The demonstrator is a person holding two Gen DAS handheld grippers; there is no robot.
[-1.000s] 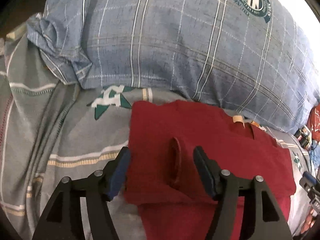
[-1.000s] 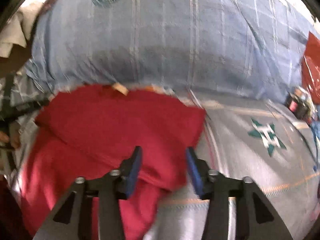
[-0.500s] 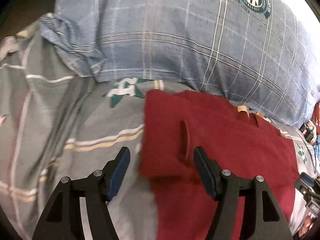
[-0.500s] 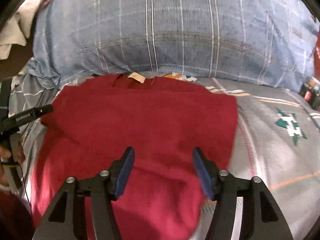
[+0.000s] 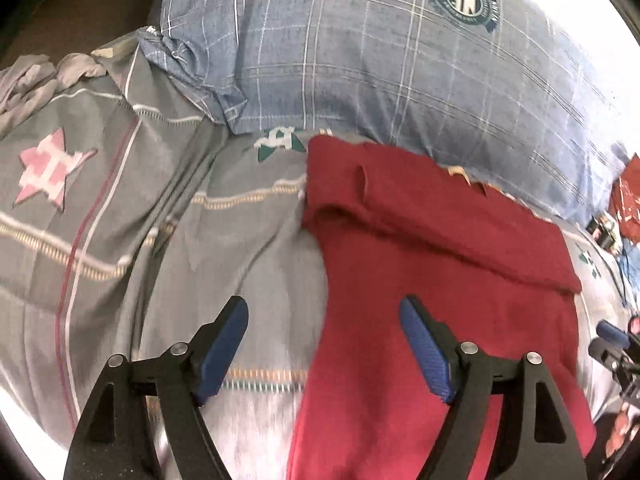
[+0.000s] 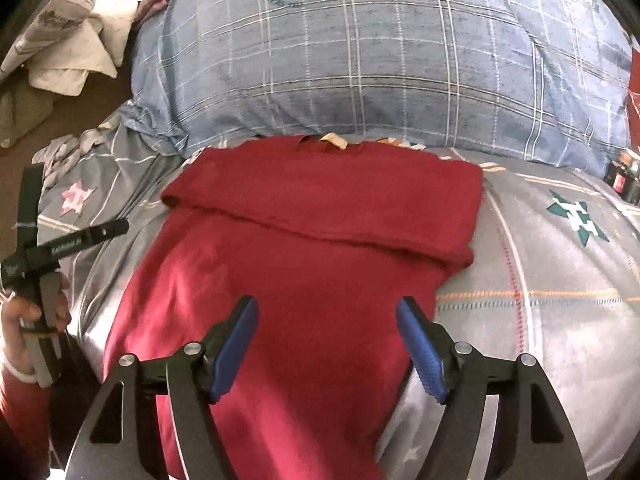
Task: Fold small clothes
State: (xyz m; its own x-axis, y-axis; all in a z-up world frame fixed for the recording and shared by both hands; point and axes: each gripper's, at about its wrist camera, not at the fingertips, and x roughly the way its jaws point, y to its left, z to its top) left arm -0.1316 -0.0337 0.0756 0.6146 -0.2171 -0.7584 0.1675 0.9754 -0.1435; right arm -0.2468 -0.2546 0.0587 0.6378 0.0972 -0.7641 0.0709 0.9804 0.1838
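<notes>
Two grippers, jaws opening, nothing gripped | left gripper (image 5: 323, 340) straddles red shirt (image 5: 432, 280) edge | right gripper (image 6: 327, 338) over shirt | bed (image 5: 120, 220)

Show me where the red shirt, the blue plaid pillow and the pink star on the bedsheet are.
red shirt (image 6: 304, 280): right wrist view, middle of its body below the fold.
blue plaid pillow (image 6: 380, 64): right wrist view, centre of its front.
pink star (image 5: 50, 168): left wrist view, middle of the star print.
</notes>
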